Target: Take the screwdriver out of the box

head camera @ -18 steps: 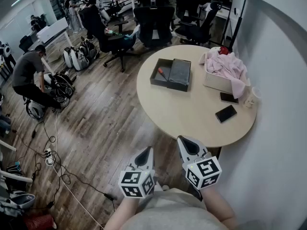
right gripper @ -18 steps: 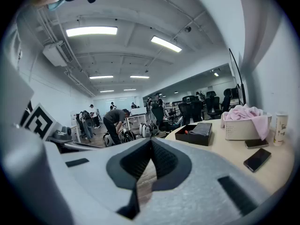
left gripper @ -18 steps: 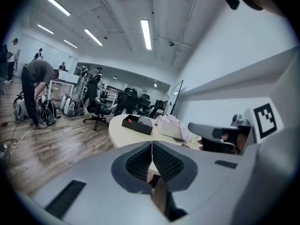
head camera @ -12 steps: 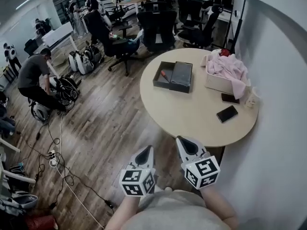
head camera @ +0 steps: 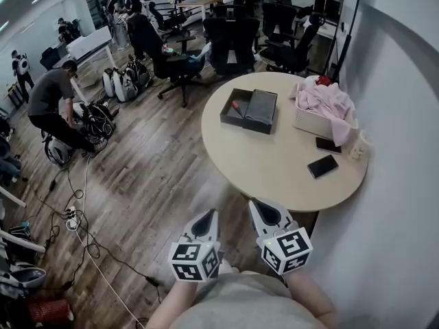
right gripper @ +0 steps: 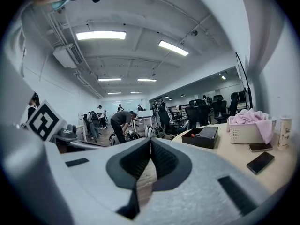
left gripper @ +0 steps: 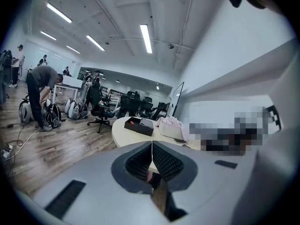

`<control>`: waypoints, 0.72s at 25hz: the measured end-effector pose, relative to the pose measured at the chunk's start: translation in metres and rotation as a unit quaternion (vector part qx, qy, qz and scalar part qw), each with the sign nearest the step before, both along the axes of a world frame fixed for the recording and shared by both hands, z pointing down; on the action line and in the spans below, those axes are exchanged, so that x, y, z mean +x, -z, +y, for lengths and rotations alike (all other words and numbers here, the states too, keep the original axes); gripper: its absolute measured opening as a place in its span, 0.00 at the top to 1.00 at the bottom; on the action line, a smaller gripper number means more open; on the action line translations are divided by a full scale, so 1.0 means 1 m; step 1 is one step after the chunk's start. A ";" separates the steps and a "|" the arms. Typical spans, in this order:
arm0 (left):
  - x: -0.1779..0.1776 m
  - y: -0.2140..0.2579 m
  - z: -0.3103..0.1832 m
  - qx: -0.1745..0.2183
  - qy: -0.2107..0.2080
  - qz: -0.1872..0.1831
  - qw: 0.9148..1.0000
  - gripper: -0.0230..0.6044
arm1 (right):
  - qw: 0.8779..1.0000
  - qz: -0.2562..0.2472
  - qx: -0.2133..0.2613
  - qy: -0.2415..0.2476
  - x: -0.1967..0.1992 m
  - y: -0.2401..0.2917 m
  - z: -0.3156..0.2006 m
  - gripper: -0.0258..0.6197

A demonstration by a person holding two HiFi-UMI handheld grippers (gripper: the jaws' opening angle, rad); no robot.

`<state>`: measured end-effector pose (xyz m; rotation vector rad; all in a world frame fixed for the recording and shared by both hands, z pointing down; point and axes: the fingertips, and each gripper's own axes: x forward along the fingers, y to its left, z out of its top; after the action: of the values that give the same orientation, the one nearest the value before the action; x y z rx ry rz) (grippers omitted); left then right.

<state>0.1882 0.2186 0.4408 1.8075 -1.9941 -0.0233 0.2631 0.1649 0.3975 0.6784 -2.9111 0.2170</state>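
A dark open box (head camera: pixel 249 111) sits at the far left of the round table (head camera: pixel 274 163). Inside it lies a red-handled screwdriver (head camera: pixel 236 105) beside a grey folded cloth (head camera: pixel 258 105). The box also shows in the left gripper view (left gripper: pixel 139 124) and the right gripper view (right gripper: pixel 202 137). My left gripper (head camera: pixel 206 219) and right gripper (head camera: pixel 265 209) hang side by side near my body, short of the table's near edge. Both are shut with nothing between their jaws, far from the box.
A white basket (head camera: pixel 317 118) with pink cloth (head camera: pixel 324 96) stands at the table's right, with two phones (head camera: pixel 323 165) and a small cup (head camera: pixel 357 146) near it. Office chairs (head camera: pixel 233 43) stand behind the table. People (head camera: pixel 51 100), bags and floor cables (head camera: pixel 75 221) lie to the left. A wall (head camera: pixel 398 149) runs along the right.
The view has shifted slightly: the table and box sit a little further right and lower in the head view. Both grippers keep their places near my body, still shut.
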 end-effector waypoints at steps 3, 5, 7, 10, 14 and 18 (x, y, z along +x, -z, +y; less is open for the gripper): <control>0.000 -0.002 0.003 -0.005 0.002 0.000 1.000 0.96 | 1.000 0.000 -0.003 0.006 -0.001 0.000 0.002 0.96; 0.000 -0.002 0.001 -0.005 0.003 0.000 1.000 0.96 | 1.000 -0.002 -0.004 0.009 -0.001 0.000 0.002 0.96; -0.001 -0.004 -0.004 -0.006 0.003 -0.001 1.000 0.96 | 1.000 -0.002 -0.004 0.011 -0.001 -0.002 0.000 0.96; -0.004 -0.005 -0.015 -0.006 0.001 -0.002 1.000 0.96 | 1.000 -0.002 -0.012 0.011 -0.001 -0.008 -0.007 0.96; -0.011 -0.006 -0.029 -0.009 -0.003 -0.001 1.000 0.96 | 1.000 0.004 -0.021 0.015 -0.010 -0.013 -0.016 0.96; -0.024 -0.012 -0.049 -0.010 -0.009 0.005 1.000 0.96 | 1.000 0.009 -0.025 0.009 -0.023 -0.021 -0.033 0.96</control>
<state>0.1642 0.1699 0.4527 1.8090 -1.9651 -0.0058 0.2400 0.1320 0.4180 0.6436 -2.8827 0.2783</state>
